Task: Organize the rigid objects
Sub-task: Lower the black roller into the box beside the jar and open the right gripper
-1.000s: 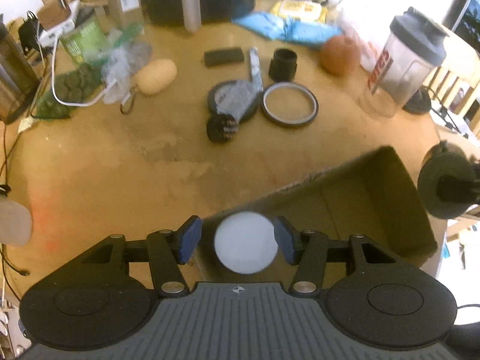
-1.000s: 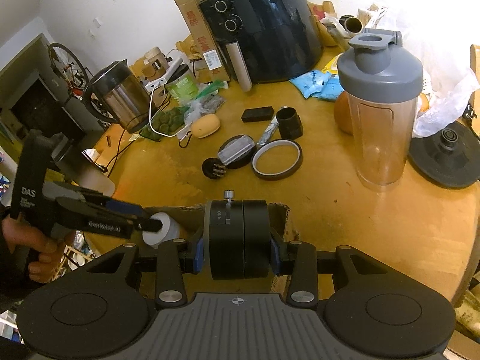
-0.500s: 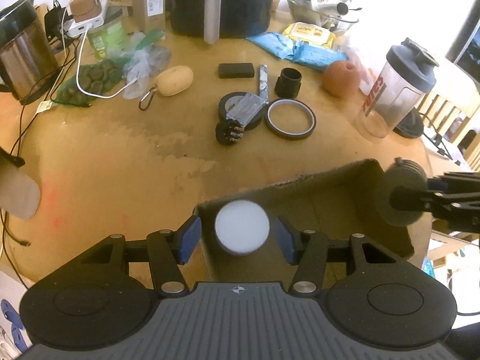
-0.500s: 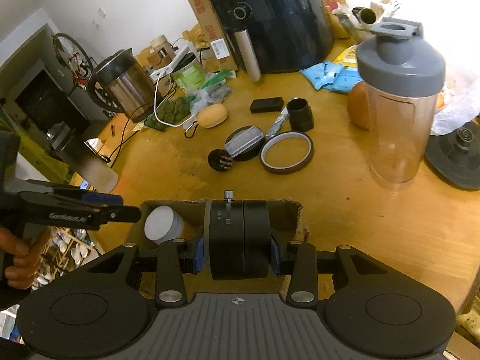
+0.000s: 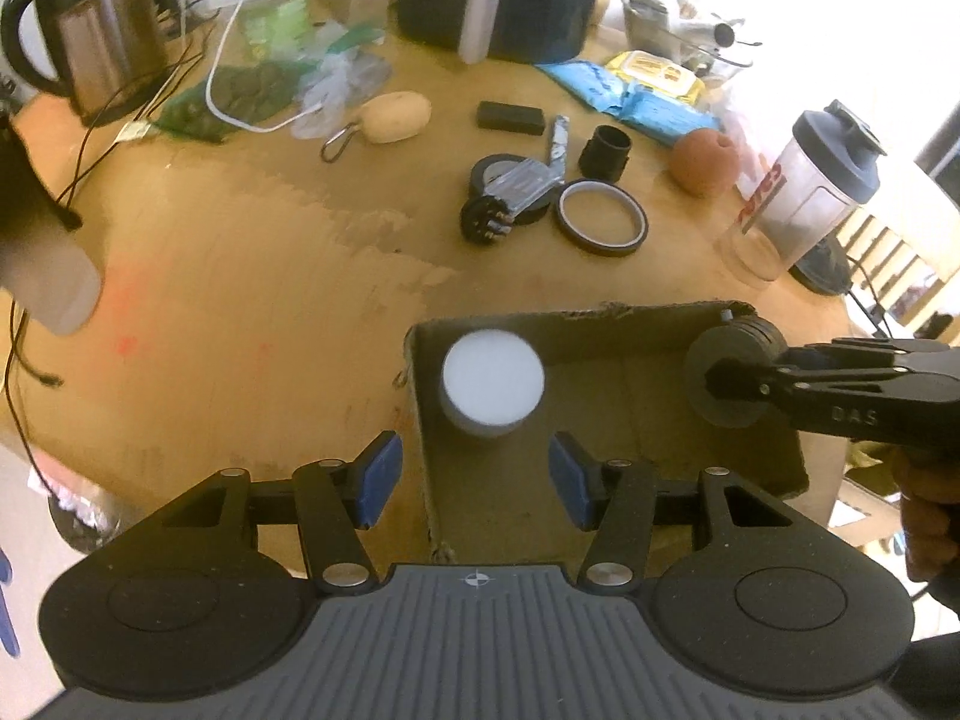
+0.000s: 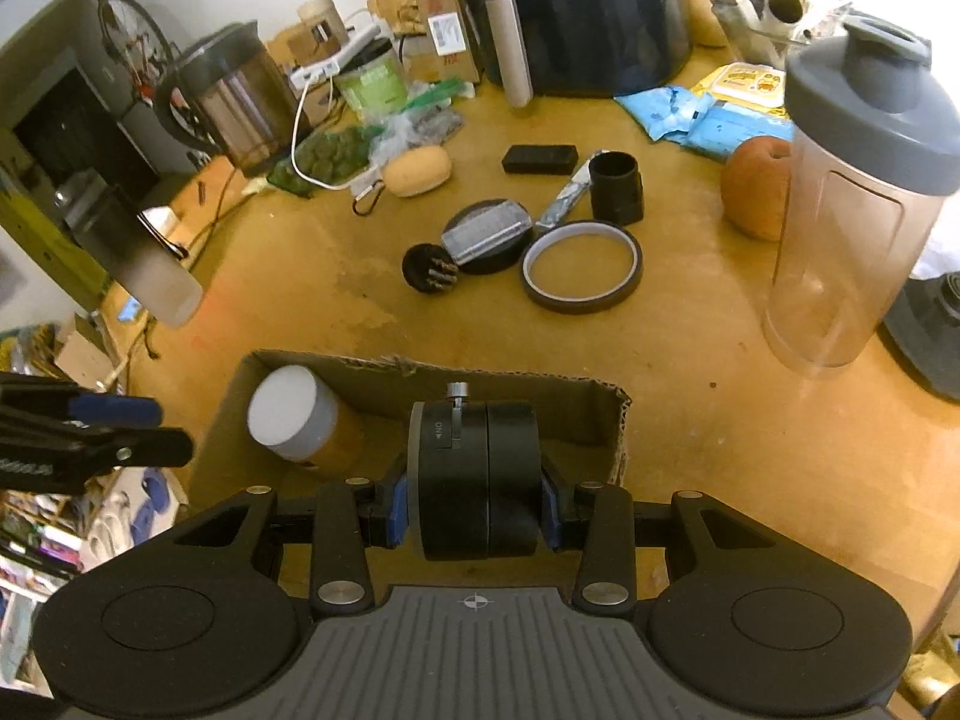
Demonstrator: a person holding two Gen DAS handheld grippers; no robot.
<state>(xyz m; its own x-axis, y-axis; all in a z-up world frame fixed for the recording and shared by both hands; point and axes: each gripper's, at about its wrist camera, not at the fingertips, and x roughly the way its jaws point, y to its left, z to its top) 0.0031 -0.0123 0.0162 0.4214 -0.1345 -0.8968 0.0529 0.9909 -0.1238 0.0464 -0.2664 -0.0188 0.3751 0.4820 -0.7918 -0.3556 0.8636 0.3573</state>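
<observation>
An open cardboard box [image 5: 600, 319] stands at the table's near edge. A white-lidded jar [image 5: 492, 381] rests in its far left corner, free of any grip. My left gripper [image 5: 474, 459] hangs open just short of the jar, its blue pads apart with nothing between them. In the right wrist view the jar [image 6: 288, 414] leans in the box [image 6: 540, 383] corner. My right gripper [image 6: 474, 510] is shut on a black round cylinder [image 6: 474, 468] with a small metal knob, held over the box's right part. The left wrist view shows that cylinder [image 5: 720, 372] end on.
Beyond the box lie a tape ring [image 6: 582, 267], a black cup [image 6: 615, 189], a black block [image 6: 540, 159], a pronged black plug [image 6: 429, 267] and a foil-topped disc [image 6: 489, 234]. A shaker bottle [image 6: 852, 180] stands at right. A kettle [image 6: 231, 102] and an air fryer [image 6: 588, 12] are at the back.
The left gripper has drawn back from the white jar, which stays in the box corner. The right gripper has brought the black cylinder lower over the box.
</observation>
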